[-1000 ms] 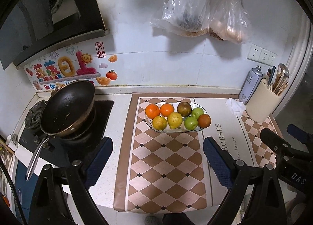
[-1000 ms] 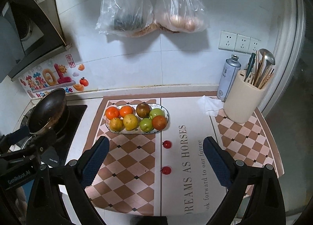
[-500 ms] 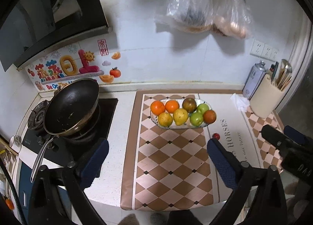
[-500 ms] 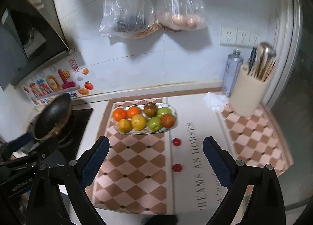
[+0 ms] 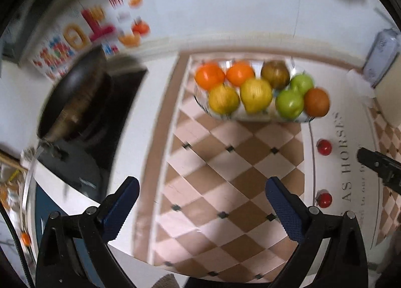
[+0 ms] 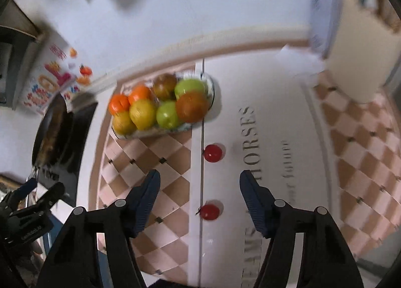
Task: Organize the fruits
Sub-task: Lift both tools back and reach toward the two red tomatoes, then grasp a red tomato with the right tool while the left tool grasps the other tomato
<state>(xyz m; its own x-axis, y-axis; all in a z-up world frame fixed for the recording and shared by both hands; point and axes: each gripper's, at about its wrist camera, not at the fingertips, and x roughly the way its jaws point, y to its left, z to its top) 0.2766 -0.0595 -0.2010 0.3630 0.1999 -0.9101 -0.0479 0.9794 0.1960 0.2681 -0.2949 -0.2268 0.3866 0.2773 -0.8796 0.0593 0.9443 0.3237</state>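
Both grippers hover with jaws apart, holding nothing. The right gripper frames two small red cherry tomatoes: the nearer lies between its jaws, the farther just ahead. Beyond sits the clear glass fruit plate. The left gripper hangs over the checkered mat.

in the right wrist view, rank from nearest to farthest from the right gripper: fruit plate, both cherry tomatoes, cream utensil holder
1. Near cherry tomato, lying between the fingers of the right gripper.
2. Far cherry tomato, just ahead.
3. Fruit plate, ahead-left.
4. Utensil holder, far right corner.
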